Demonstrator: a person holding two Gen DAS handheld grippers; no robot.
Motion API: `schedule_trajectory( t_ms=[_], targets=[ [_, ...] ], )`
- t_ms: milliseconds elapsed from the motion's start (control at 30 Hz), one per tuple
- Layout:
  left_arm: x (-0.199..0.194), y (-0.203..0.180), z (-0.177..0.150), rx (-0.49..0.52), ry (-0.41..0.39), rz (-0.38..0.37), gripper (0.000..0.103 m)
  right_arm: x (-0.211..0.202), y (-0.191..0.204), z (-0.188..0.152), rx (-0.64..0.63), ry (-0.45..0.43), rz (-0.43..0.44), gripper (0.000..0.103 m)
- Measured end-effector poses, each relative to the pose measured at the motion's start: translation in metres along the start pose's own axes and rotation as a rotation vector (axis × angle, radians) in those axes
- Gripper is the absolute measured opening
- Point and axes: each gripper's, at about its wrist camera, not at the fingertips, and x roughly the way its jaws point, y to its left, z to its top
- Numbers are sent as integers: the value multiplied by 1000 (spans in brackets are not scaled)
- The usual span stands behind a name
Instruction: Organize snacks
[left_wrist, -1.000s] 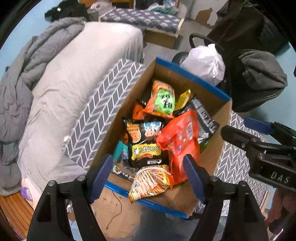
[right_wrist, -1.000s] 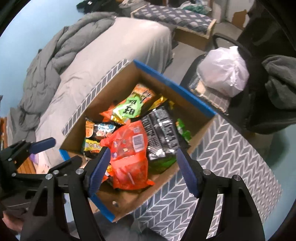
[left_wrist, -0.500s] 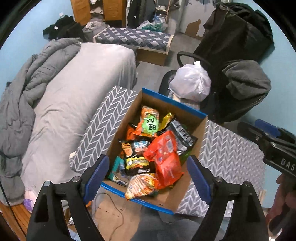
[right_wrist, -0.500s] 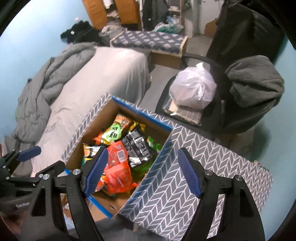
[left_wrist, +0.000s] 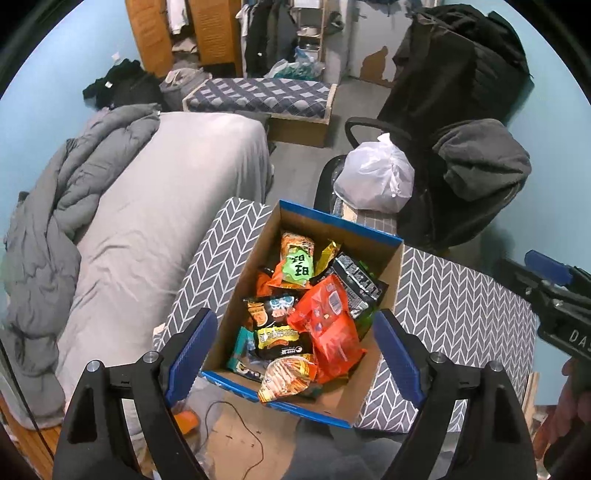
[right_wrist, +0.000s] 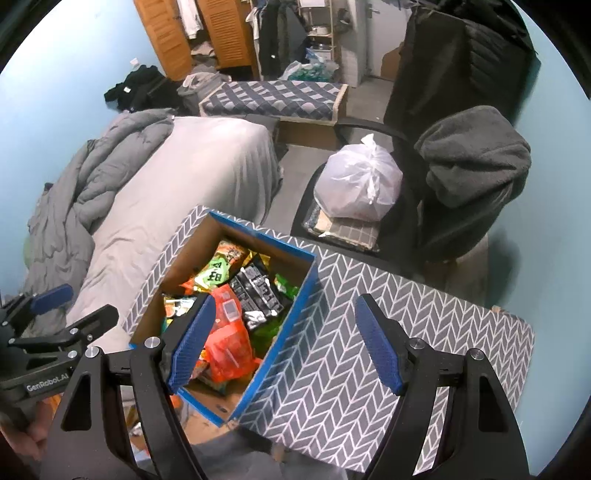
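A cardboard box with blue rims (left_wrist: 340, 223) (right_wrist: 306, 280) sits on a grey chevron-patterned table (left_wrist: 461, 306) (right_wrist: 351, 354). It holds several snack bags: a large orange-red bag (left_wrist: 327, 325) (right_wrist: 225, 332), a black bag (left_wrist: 354, 284) (right_wrist: 258, 291), a green-labelled bag (left_wrist: 297, 264) (right_wrist: 216, 273) and a striped bag (left_wrist: 288, 376) at the near edge. My left gripper (left_wrist: 293, 360) is open and empty, high above the box. My right gripper (right_wrist: 284, 343) is open and empty, above the box's right wall.
A bed with a grey sheet and rumpled duvet (left_wrist: 155, 206) lies left of the table. An office chair with a white plastic bag (left_wrist: 376, 177) and a grey garment (left_wrist: 484, 158) stands behind. A patterned bench (left_wrist: 258, 96) and a wooden wardrobe (right_wrist: 207, 33) lie farther back.
Both grippers have risen and pulled back from the box, so the box looks smaller and more of the room shows. Both stay open and empty.
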Motion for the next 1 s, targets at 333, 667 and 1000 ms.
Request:
schedule_trajectory(
  t_ms=[333,667,1000],
  targets=[
    [-10,-12,0,19,-6,-15,88,-8,-4,-9,9,6,12,77],
    [-10,-23,-2,9,6,-24,88,-13,-16,-11,30,6,9,77],
    [-12,-36,0,13,8,-32,88,-15,-25,-10,31,10,9,77]
  ],
)
